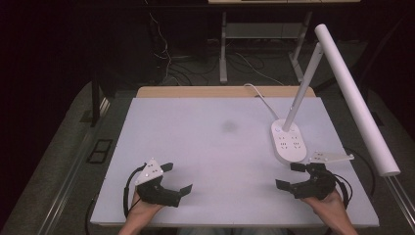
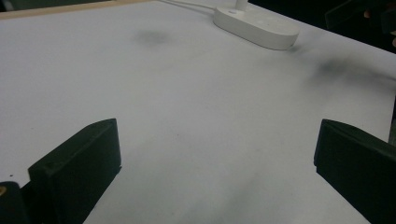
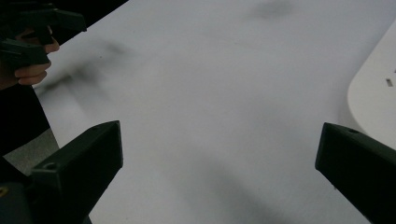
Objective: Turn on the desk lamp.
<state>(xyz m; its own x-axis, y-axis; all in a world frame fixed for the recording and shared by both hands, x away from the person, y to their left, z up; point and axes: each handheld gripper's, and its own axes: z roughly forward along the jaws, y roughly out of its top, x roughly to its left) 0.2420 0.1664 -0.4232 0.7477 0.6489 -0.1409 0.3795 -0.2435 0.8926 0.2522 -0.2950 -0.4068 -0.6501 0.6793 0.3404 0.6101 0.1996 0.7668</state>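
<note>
Two grippers are resting over the near edge of the white table (image 1: 205, 147), one in each of the person's hands. The left gripper (image 1: 177, 178) is sitting at the near left, with its grey three-cornered plate on top, and its jaws are standing spread wide with nothing between them. In the left gripper view, the same gripper (image 2: 217, 154) is looking across bare tabletop toward the lamp base (image 2: 256, 27) at the far side.

The right gripper (image 1: 292, 176) is hovering at the near right, just beside the near end of the desk lamp base (image 1: 288, 142) but apart from it. Its jaws are also standing spread wide and are gripping nothing. In the right gripper view, the right gripper (image 3: 219, 154) is facing open tabletop, with the rounded edge of the lamp base (image 3: 373, 100) showing beside the right-hand jaw.

The lamp base is lying flat on the right half of the table. A white arm is rising from it to a long tubular lamp head (image 1: 357, 98), which is extending over the table's right edge. A white cable (image 1: 259, 95) is running from the base toward the far edge.
</note>
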